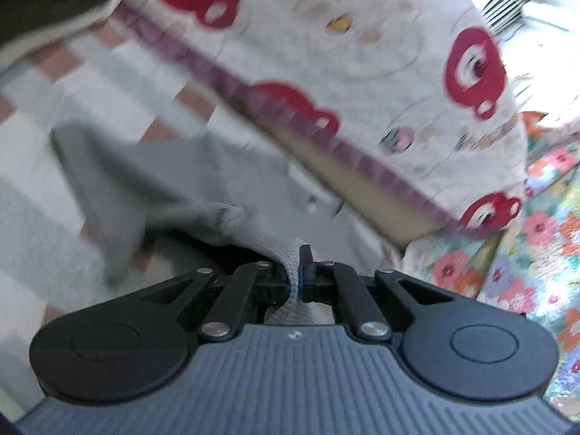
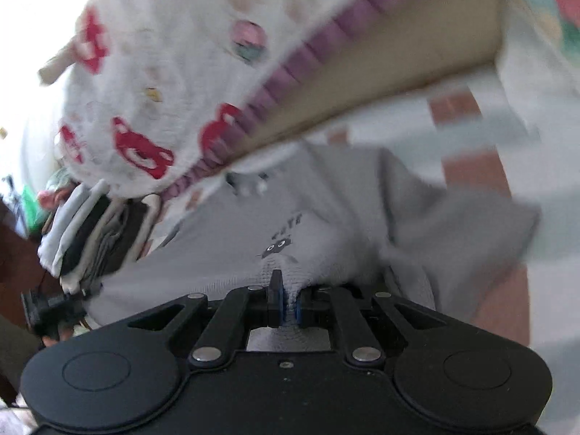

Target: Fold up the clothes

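Both grippers are clenched on the grey garment (image 1: 174,177): the left gripper (image 1: 294,278) and right gripper (image 2: 286,302) each pinch ribbed fabric at lower centre. It hangs over the checked bed (image 1: 32,152), apparently mid-carry; next needs level, taut spreading

One grey garment (image 1: 174,181) lies ahead of the left hand-held gripper (image 1: 296,275), its ribbed edge pinched there; the right hand-held gripper (image 2: 288,301) clamps the same garment, so two hand-held grippers, one garment; one white blanket with red bears (image 1: 362,54) hangs beyond both; one stack of folded clothes (image 2: 94,232) sits to the left of the right hand-held gripper, its layers too blurred to count; one floral cover (image 1: 536,253) lies right of the left one; one small cat print (image 2: 279,244) marks the garment.
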{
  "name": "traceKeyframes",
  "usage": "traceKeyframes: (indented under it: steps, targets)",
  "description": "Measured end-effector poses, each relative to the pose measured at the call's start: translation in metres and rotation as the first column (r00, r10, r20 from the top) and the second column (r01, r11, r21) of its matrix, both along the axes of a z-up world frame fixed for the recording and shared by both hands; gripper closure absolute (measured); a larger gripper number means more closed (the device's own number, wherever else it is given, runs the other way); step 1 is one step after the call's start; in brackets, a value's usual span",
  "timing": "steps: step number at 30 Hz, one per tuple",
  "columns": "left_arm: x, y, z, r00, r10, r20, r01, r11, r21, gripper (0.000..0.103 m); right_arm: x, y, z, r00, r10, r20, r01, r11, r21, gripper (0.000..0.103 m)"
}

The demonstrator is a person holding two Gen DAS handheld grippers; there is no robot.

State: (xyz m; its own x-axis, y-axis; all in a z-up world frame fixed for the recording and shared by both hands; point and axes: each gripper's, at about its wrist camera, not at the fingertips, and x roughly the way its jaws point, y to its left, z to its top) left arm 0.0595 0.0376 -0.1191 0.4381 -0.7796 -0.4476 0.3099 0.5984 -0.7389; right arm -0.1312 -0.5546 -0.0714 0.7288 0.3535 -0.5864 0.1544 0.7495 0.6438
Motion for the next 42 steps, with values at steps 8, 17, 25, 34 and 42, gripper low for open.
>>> traceKeyframes:
  steps: [8, 17, 25, 34, 42]
  targets:
    - [0.004, -0.008, -0.029, 0.994, -0.025, -0.107, 0.028, 0.999, 0.019, 0.099, 0.009, -0.005, -0.02, 0.999, 0.009, -0.046, -0.006, 0.998, 0.064, 0.086]
    - [0.004, -0.022, -0.041, 0.987, -0.069, -0.145, 0.09, 0.986, 0.142, 0.086, 0.012, -0.018, -0.04, 0.996, -0.013, -0.093, 0.03, 0.984, 0.176, 0.069]
    - [0.003, -0.033, -0.029, 0.991, -0.098, -0.091, 0.114, 0.973, 0.2, 0.101, 0.017, 0.008, -0.03, 0.991, 0.097, -0.095, -0.091, 0.994, 0.061, 0.095]
    - [0.002, -0.047, -0.005, 0.989, -0.148, 0.008, 0.142, 0.965, 0.218, 0.1, 0.002, -0.002, -0.016, 0.999, -0.014, 0.037, 0.011, 0.998, 0.068, 0.095]
    - [0.022, -0.053, 0.019, 0.996, -0.046, 0.073, 0.027, 0.97, 0.243, 0.102, 0.01, 0.005, -0.009, 0.997, 0.001, 0.073, 0.0, 1.0, -0.005, 0.095]
